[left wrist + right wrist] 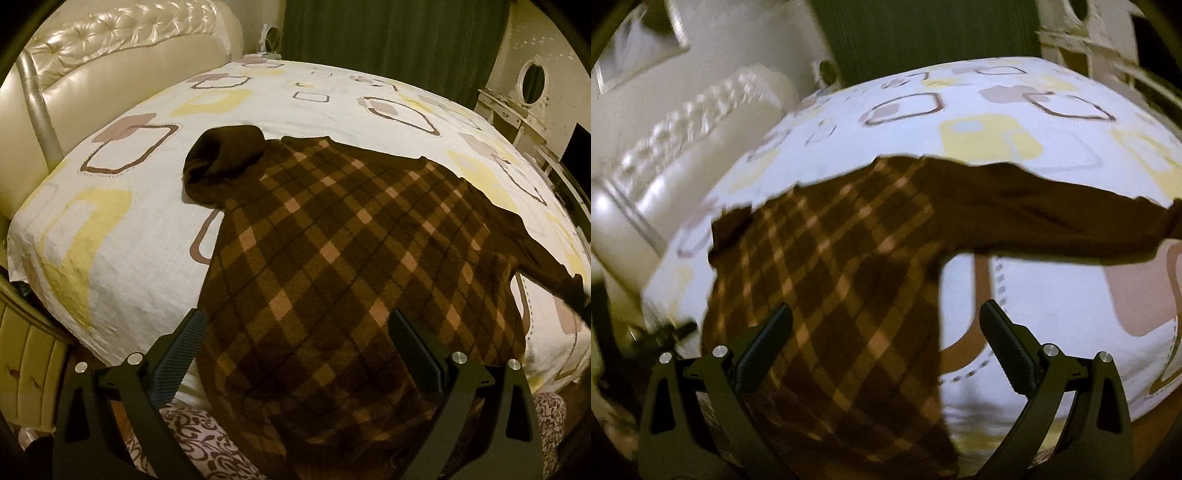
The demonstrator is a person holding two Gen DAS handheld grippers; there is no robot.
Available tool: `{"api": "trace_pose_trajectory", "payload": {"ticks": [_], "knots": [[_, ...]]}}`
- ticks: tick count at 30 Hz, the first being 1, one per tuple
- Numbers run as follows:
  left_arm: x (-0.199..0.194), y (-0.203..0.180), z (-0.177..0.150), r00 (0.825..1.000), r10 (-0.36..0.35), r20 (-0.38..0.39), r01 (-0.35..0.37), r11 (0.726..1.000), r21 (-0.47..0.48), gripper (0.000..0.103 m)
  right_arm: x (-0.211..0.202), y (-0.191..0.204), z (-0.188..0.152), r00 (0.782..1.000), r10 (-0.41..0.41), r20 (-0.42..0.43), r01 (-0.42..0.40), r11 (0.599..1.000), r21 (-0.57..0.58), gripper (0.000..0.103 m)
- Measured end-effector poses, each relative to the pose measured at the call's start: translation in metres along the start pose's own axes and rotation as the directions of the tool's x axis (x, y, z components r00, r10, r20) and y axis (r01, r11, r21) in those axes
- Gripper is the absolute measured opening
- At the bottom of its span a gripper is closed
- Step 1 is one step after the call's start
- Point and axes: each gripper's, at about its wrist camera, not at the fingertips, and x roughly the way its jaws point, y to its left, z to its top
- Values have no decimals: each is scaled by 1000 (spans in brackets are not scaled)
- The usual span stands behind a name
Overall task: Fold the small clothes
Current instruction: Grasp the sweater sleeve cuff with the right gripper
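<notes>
Brown checked sweater (332, 236) lies spread on the bed (122, 236), hem overhanging the near edge. Left tongs (295, 343) and right tongs (886, 332) both gape, empty. Risk: pinching the bedsheet along with the knit; the right view is blurred, so that sleeve's lie is uncertain.

A bed (122, 236) carries everything, covered by a white sheet (155, 266) printed with yellow, tan and brown rounded squares. Spread directly on the sheet lies a brown plaid sweater (332, 251), its dark turtleneck collar toward the padded cream headboard (110, 62), one plain sleeve (1052, 225) stretched sideways.
</notes>
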Motion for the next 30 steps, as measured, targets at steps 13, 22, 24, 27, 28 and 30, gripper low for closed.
{"api": "trace_pose_trajectory", "payload": {"ticks": [13, 22, 24, 27, 28, 30], "knots": [[17, 11, 1, 999, 22, -43, -24, 999, -25, 98, -73, -286, 60, 985, -145, 92, 55, 772, 633, 85], [36, 12, 7, 995, 50, -81, -55, 997, -52, 98, -25, -360, 107, 960, -253, -124, 271, 713, 647, 66], [42, 13, 6, 993, 57, -100, -62, 997, -54, 98, -13, -368, 112, 939, -281, -198, 342, 701, 626, 57], [47, 12, 6, 991, 54, -120, -61, 996, -60, 98, -1, -379, 108, 909, -305, -285, 417, 681, 602, 38], [48, 11, 6, 991, 52, -123, -60, 996, -61, 98, -2, -382, 107, 904, -312, -294, 428, 678, 597, 25], [49, 9, 6, 991, 50, -127, -58, 996, -61, 98, -8, -385, 104, 910, -301, -286, 415, 684, 600, 9]]}}
